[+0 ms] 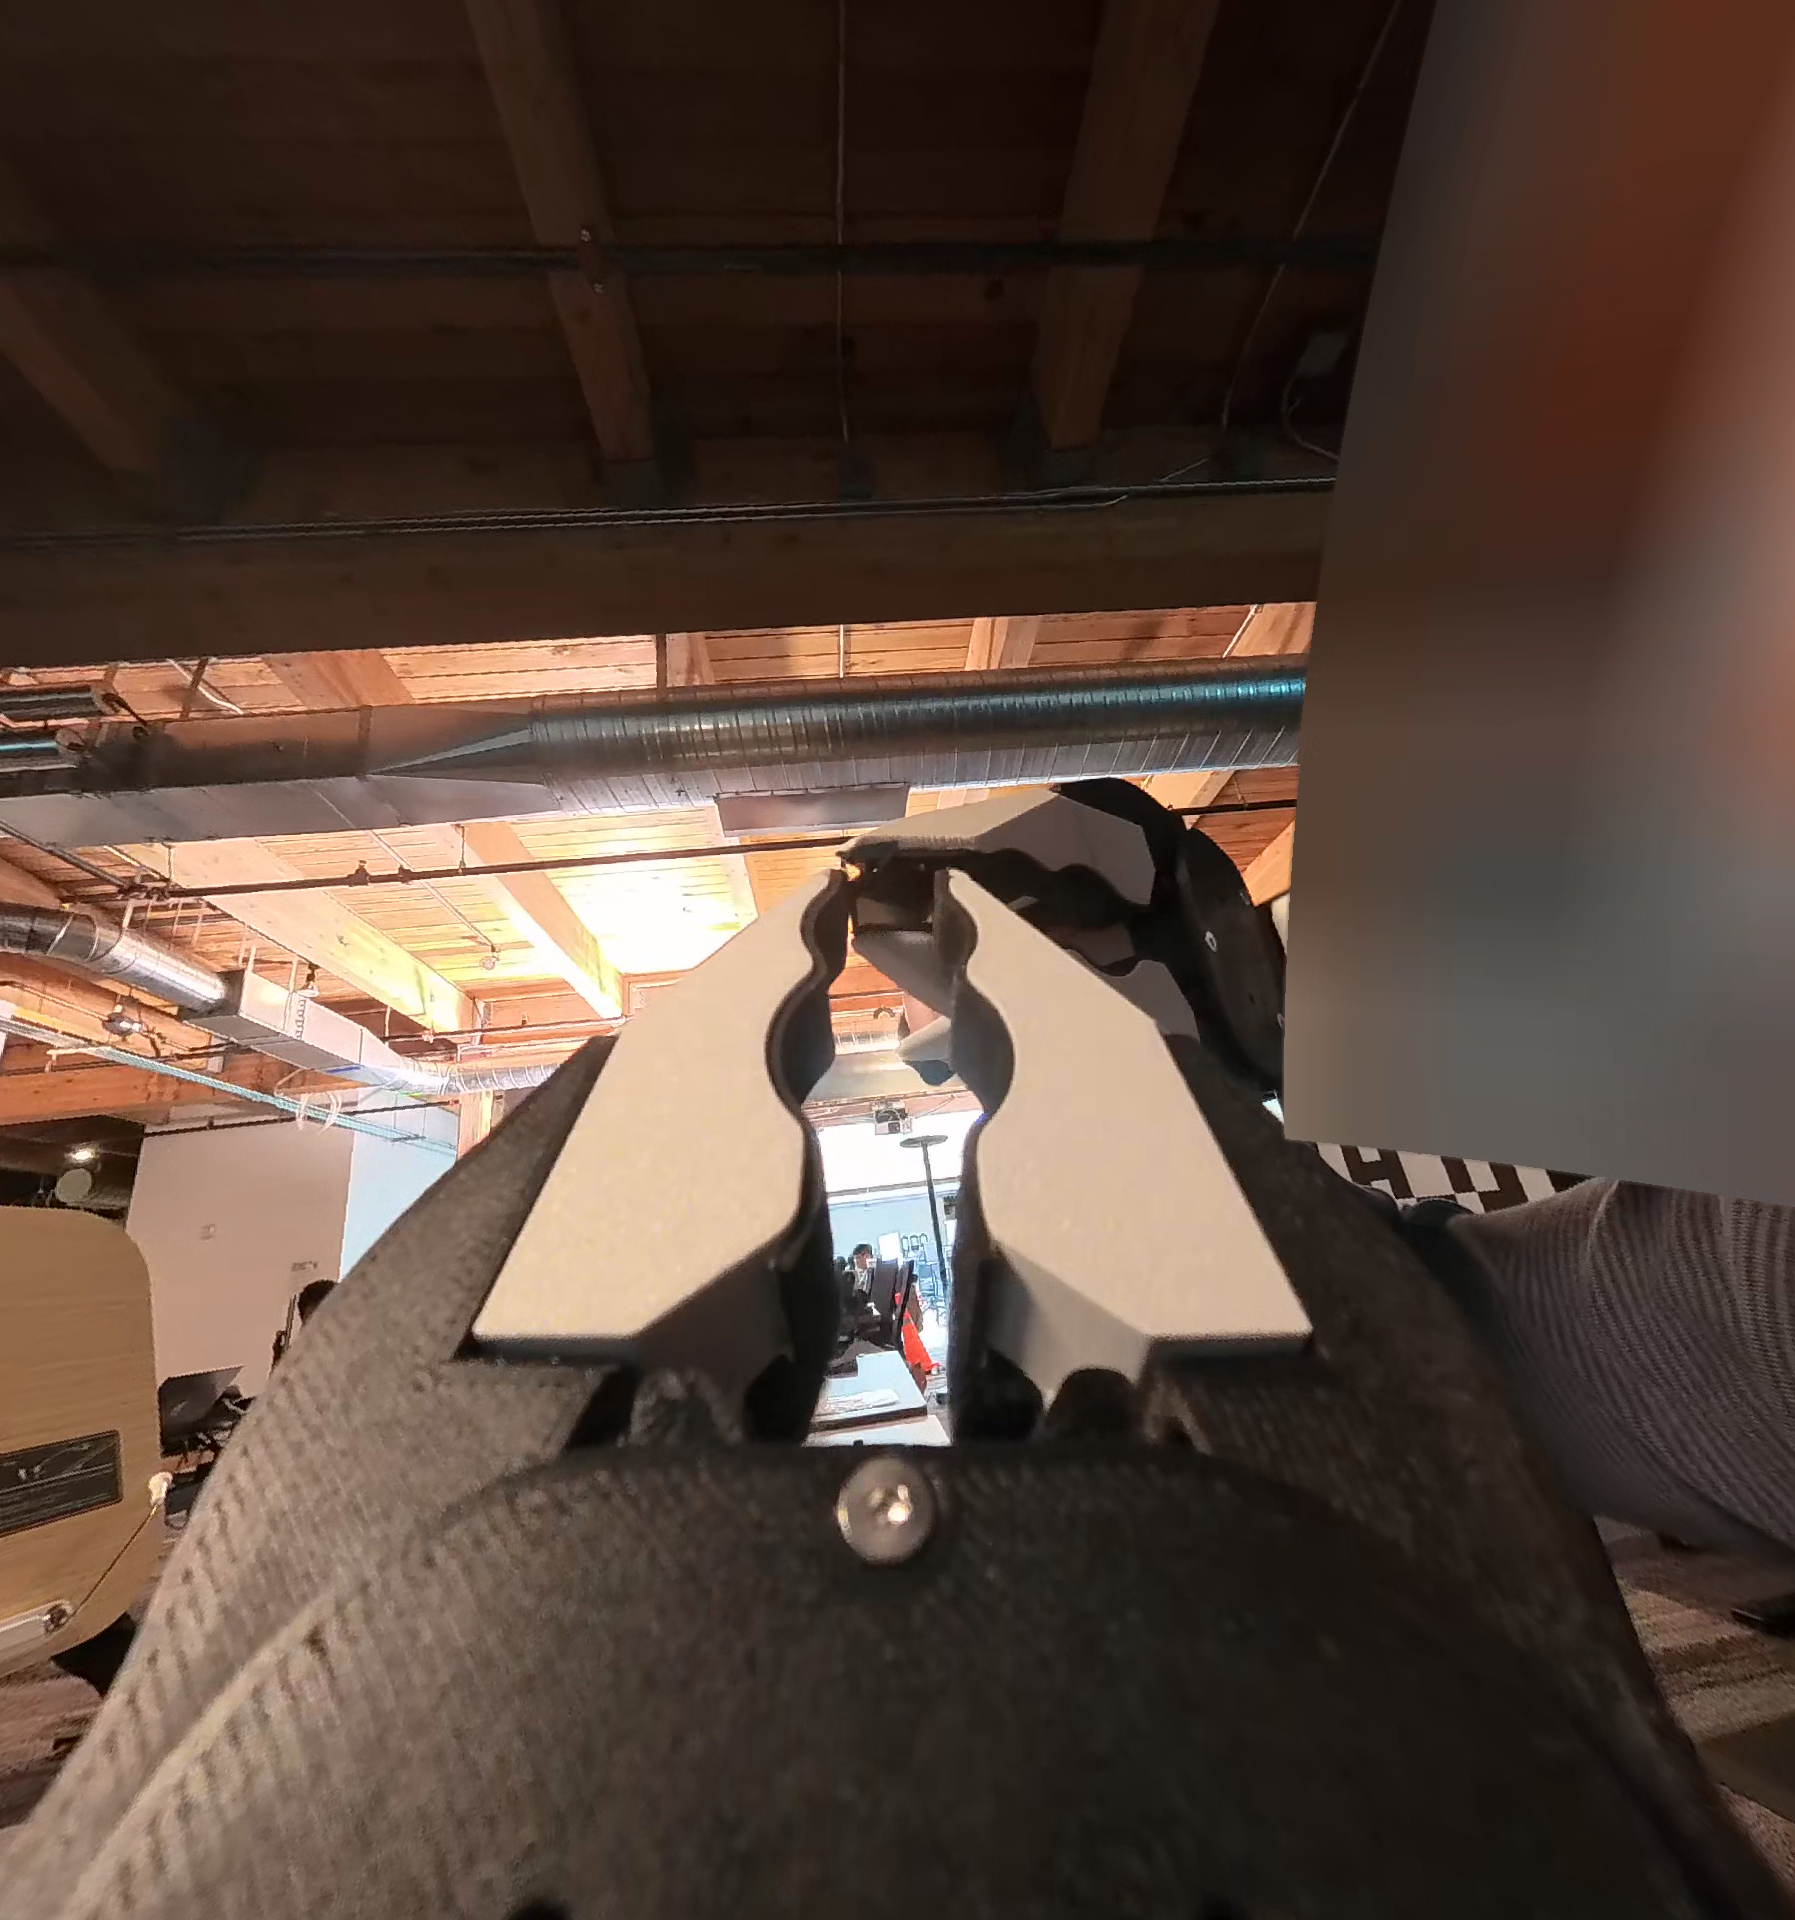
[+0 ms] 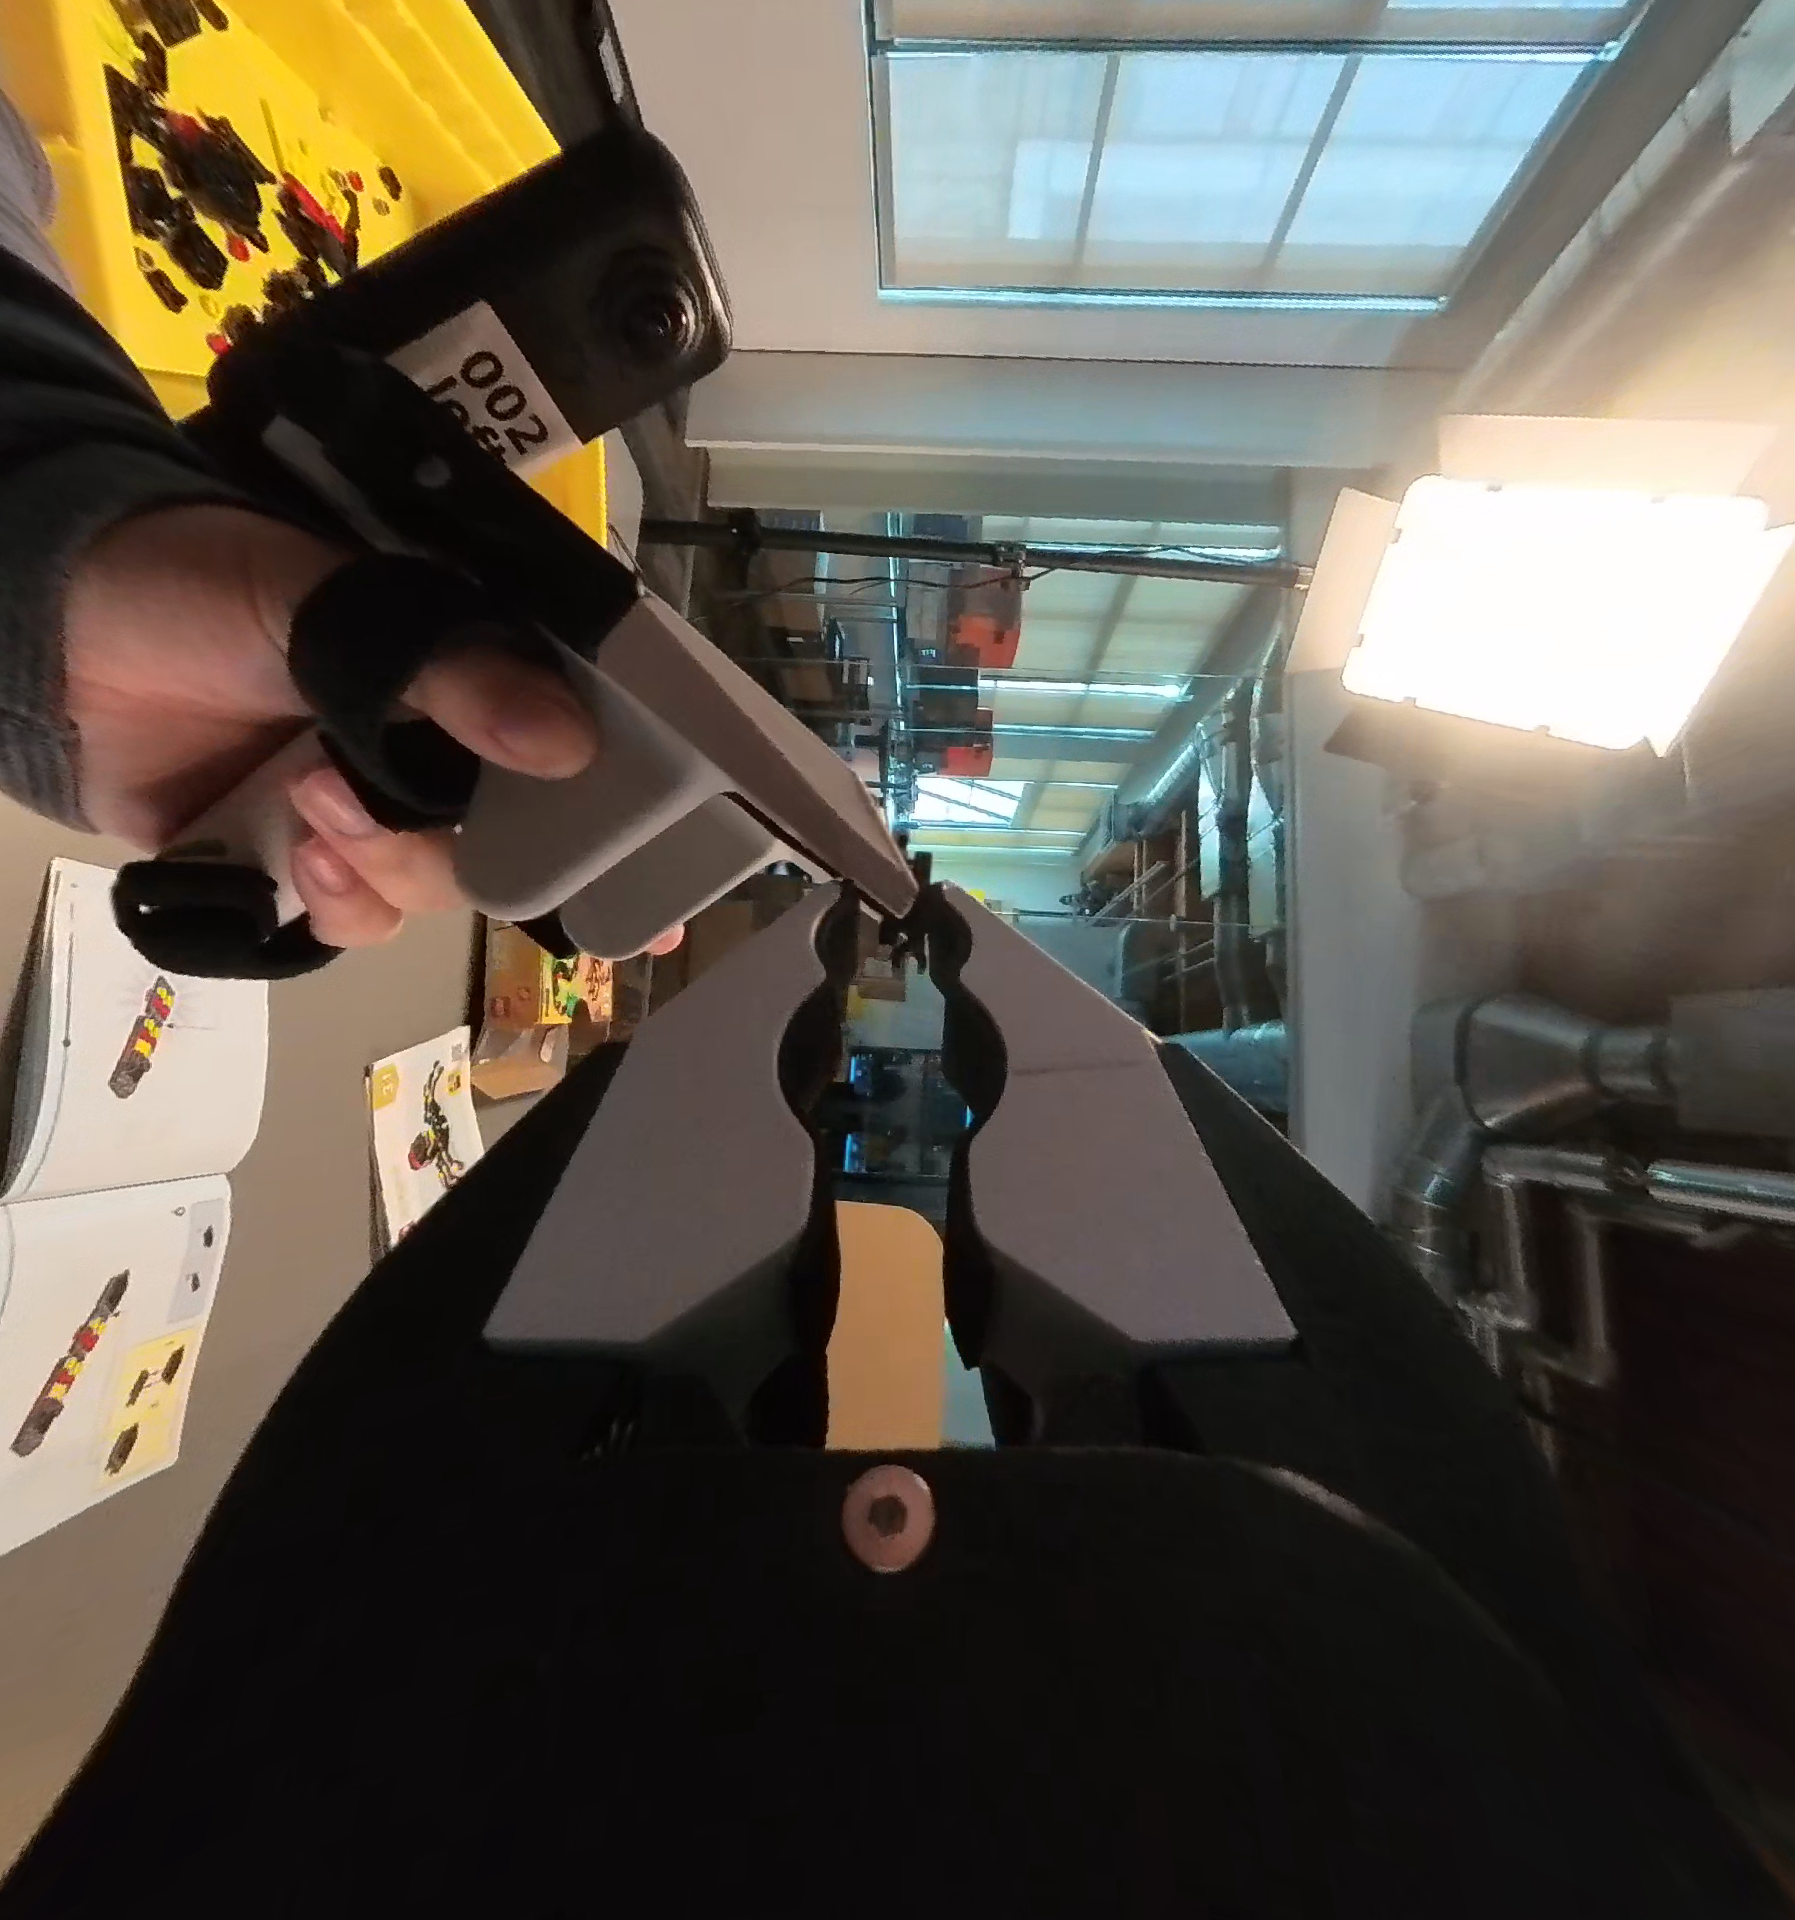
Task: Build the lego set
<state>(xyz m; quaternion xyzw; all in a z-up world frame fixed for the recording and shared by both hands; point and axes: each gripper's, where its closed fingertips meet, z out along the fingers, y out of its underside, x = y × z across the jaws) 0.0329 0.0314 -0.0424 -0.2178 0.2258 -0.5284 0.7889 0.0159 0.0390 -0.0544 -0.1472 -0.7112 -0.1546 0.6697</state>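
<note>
Lego piece (image 2: 898,928), small and black, sits right at the tips of the right gripper (image 2: 893,914), held up in the air, well above the table (image 2: 280,1039). The right jaws look clamped on it, closed down to a narrow gap. In comes the left gripper (image 2: 898,896) from the upper left of the right wrist view, its tips meeting that same piece; its jaws are drawn close together there, though whether they actually bite the piece I cannot tell. A bare hand (image 2: 249,727) wraps the left gripper's handle through black straps.

From the left wrist view, the left gripper (image 1: 888,883) points up toward a timber ceiling (image 1: 664,312), and the right gripper (image 1: 986,862) crosses just beyond its tips, with something small and dark (image 1: 888,904) between them.

Down on the table: an open instruction booklet (image 2: 93,1195) near the left edge, a second booklet (image 2: 420,1122) beside it, and a yellow tray (image 2: 373,125) of loose dark and red bricks (image 2: 207,187) at the far corner.
</note>
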